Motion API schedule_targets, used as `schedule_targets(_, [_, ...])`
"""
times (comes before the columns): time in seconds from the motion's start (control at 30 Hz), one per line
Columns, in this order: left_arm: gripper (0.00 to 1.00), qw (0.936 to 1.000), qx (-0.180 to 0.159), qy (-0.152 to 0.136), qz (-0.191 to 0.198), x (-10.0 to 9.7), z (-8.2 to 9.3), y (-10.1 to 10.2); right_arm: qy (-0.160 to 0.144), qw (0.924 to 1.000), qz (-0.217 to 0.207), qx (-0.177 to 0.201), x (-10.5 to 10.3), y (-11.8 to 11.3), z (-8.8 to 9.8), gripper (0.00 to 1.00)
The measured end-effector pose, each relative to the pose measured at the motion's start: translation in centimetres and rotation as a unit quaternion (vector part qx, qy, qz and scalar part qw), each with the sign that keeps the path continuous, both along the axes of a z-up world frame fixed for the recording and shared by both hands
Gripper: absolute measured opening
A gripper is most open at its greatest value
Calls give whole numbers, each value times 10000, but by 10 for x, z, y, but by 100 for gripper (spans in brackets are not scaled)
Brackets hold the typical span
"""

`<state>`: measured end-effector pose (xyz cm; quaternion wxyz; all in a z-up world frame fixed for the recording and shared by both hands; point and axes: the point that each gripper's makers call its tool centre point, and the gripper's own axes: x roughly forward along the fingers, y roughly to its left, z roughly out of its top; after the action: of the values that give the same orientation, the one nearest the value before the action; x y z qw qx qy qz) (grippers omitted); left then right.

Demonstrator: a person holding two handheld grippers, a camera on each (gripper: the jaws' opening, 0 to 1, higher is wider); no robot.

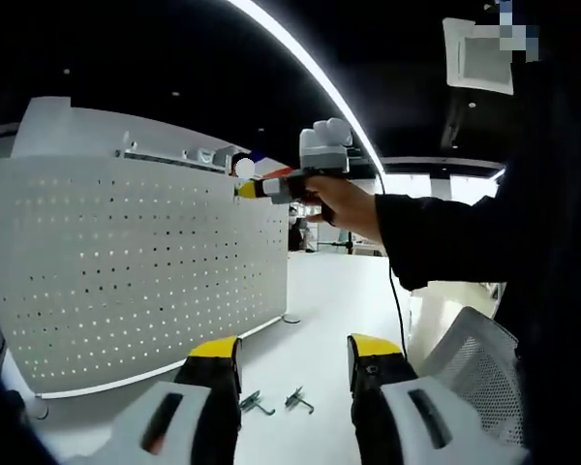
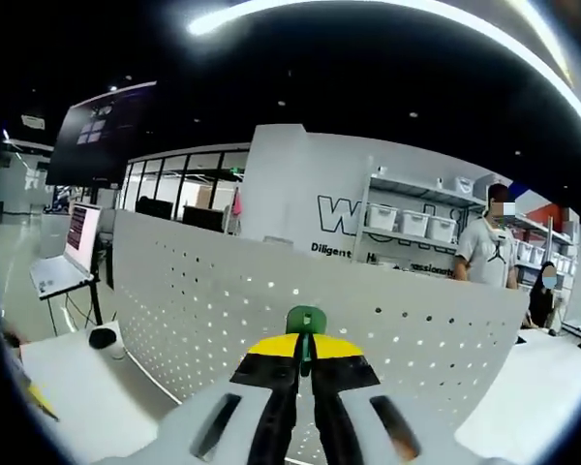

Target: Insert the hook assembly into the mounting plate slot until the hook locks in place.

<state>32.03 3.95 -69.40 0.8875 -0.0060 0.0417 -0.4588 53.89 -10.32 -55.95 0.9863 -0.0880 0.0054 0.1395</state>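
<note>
In the left gripper view, the left gripper [image 1: 295,363] stands wide, its yellow-tipped jaws well apart with nothing between them. Two small metal hooks [image 1: 276,401] lie on the white table [image 1: 320,310] in the gap between the jaws, low in the view. Ahead and to the left stands the white pegboard [image 1: 126,262], upright on the table, its right edge curving away. Above and ahead, the right gripper [image 1: 244,190] comes in from the right, held by a hand [image 1: 344,205] in a dark sleeve, its tip at the board's upper right corner. A mesh chair back [image 1: 479,373] sits just beside the right jaw. Open table runs ahead past the board's right edge.

In the right gripper view, the right gripper [image 2: 305,351] is closed narrow on a green hook piece [image 2: 306,325], which sticks up past the jaw tips, close before the pegboard [image 2: 271,310]. A laptop [image 2: 73,247] on a stand sits far left; two people stand beyond the board at right, before shelves with bins.
</note>
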Motion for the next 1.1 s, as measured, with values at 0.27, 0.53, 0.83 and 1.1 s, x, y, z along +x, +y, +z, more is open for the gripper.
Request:
schedule_targets(0.27, [45, 10000, 3, 33, 29, 2, -1, 1, 7, 9998, -183, 62, 19, -9, 3, 1])
schedule_targets(0.53, [46, 9999, -41, 66, 65, 4, -1, 3, 81, 9996, -251, 101, 34, -13, -2, 1])
schedule_targets(0.83, [45, 9999, -74, 111, 90, 6, -2, 4, 84, 9994, -309, 124, 37, -15, -4, 1])
schedule_targets(1.1, [45, 9998, -97, 138, 85, 6, -3, 5, 119, 9992, -353, 115, 42, -16, -9, 0])
